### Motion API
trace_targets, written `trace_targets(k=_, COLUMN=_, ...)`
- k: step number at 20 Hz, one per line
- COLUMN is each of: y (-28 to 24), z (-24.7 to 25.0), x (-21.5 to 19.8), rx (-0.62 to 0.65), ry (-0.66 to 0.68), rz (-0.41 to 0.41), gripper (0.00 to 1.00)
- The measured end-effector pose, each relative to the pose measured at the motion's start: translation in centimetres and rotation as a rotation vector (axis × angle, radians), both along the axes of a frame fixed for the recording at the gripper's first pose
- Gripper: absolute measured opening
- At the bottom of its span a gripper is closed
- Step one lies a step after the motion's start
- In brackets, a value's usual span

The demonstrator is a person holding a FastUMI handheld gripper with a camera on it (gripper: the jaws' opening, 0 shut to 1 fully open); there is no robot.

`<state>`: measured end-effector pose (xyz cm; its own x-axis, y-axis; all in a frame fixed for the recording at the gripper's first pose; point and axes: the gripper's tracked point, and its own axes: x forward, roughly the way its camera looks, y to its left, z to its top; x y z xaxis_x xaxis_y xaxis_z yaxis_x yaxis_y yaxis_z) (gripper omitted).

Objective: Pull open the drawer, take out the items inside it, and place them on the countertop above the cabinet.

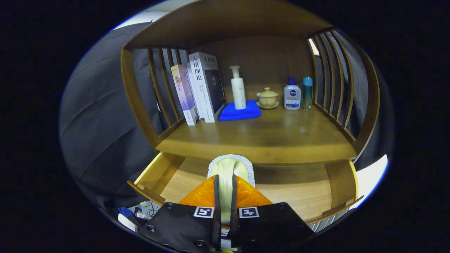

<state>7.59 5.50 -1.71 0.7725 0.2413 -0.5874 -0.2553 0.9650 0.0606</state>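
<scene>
The wooden drawer [159,173] stands pulled open below the countertop [274,138] of the cabinet. My gripper [225,180] is over the open drawer, shut on a pale cream item with a fuzzy white rim [230,166]. The item stands up between the fingers, and its top reaches the countertop's front edge. I cannot tell what kind of item it is. The drawer floor on both sides of the fingers is bare wood; the part under the gripper is hidden.
At the back of the countertop stand three books [200,88], a white pump bottle [238,89] on a folded blue cloth [240,111], a lidded cup on a saucer [267,97], a small white bottle [292,94] and a slim blue bottle [307,93]. Slatted side rails [334,84] and a top board enclose the shelf.
</scene>
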Motion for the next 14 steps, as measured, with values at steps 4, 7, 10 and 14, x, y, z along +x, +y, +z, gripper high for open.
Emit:
trace_targets(k=4, y=0.5, z=1.5, x=1.2, rx=0.027, ry=-0.011, rz=-0.014, gripper=0.12)
trace_targets(k=7, y=0.7, z=2.7, x=2.6, rx=0.036, ry=-0.025, rz=-0.031, gripper=0.12)
trace_targets(k=10, y=1.0, z=3.5, x=4.2, rx=0.042, ry=-0.03, rz=-0.046, gripper=0.12)
trace_targets(k=14, y=0.9, z=4.1, x=6.7, rx=0.049, ry=-0.031, rz=-0.081, gripper=0.12)
